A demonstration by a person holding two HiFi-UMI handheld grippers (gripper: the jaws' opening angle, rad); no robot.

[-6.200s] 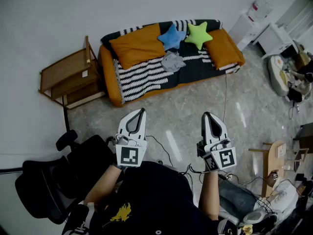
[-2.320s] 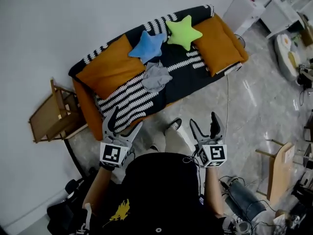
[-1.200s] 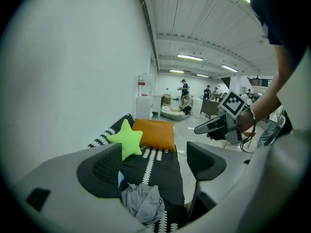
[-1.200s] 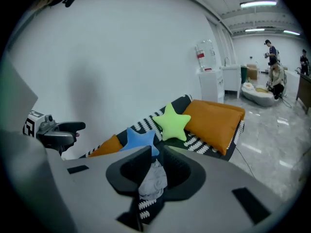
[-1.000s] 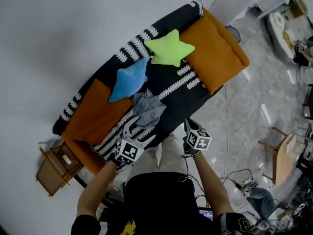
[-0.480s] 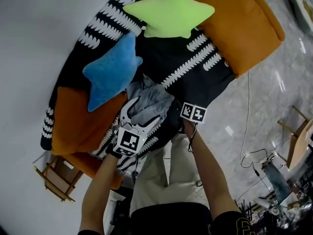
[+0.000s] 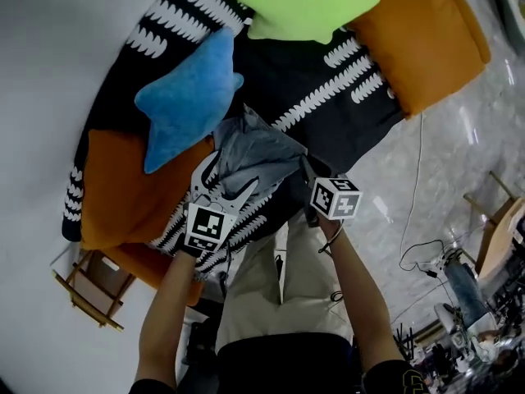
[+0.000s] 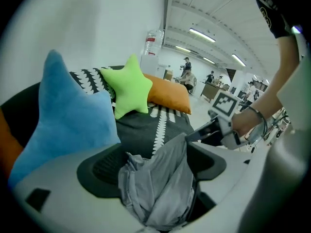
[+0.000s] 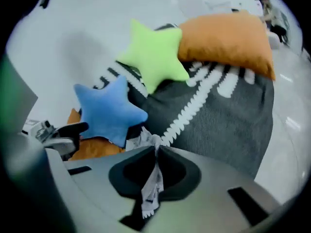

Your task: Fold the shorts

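**Shorts reached; right grip made, left grip pending**

The shorts [image 7: 258, 156] are lying as a crumpled grey heap on the black-and-white striped blanket [image 7: 349, 89] of the sofa, just near of the blue star cushion [image 7: 187, 97] and well near of the green star cushion [image 7: 299, 2]. No fold has been made yet.

Since the earlier views, in which both tools were held well short of the sofa, the grippers have been brought down onto the garment. The jaws of the right gripper [image 9: 156, 147] have just been closing and are now pressed together on a thin edge of the grey cloth, at the right side of the heap. The left gripper [image 8: 158, 161] is set over the left side. Its jaws are spread wide and a thick bunch of cloth is lying between them, but it is not seen to be clamped.

The pick-up is therefore judged to be half complete. The left jaws should be closed on a single edge, not the bunch. The garment can then be lifted and spread flat on the blanket, and folding started.
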